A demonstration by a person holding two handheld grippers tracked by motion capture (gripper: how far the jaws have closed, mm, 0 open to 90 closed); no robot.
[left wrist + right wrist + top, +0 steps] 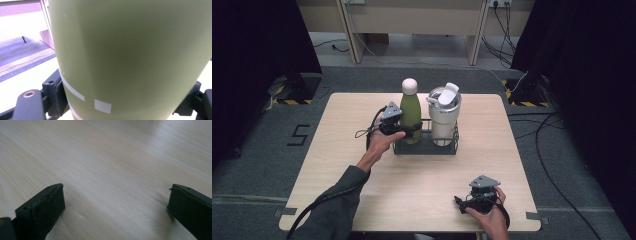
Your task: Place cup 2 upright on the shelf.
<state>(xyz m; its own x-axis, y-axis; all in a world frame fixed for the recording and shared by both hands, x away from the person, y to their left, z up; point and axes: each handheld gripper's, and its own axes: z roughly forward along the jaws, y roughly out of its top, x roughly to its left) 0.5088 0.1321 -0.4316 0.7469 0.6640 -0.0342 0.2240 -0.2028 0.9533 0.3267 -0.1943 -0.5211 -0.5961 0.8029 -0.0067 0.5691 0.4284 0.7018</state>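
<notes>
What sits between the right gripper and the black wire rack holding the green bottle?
Nothing: the high view shows bare pale wooden tabletop between the right gripper and the black wire rack holding the green bottle.

Green bottle (410, 111) (white cap) upright in rack (426, 148).

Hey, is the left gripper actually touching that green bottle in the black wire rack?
Touching: in the left gripper view, both black jaws of the left gripper press against the olive-green metal bottle.
</notes>
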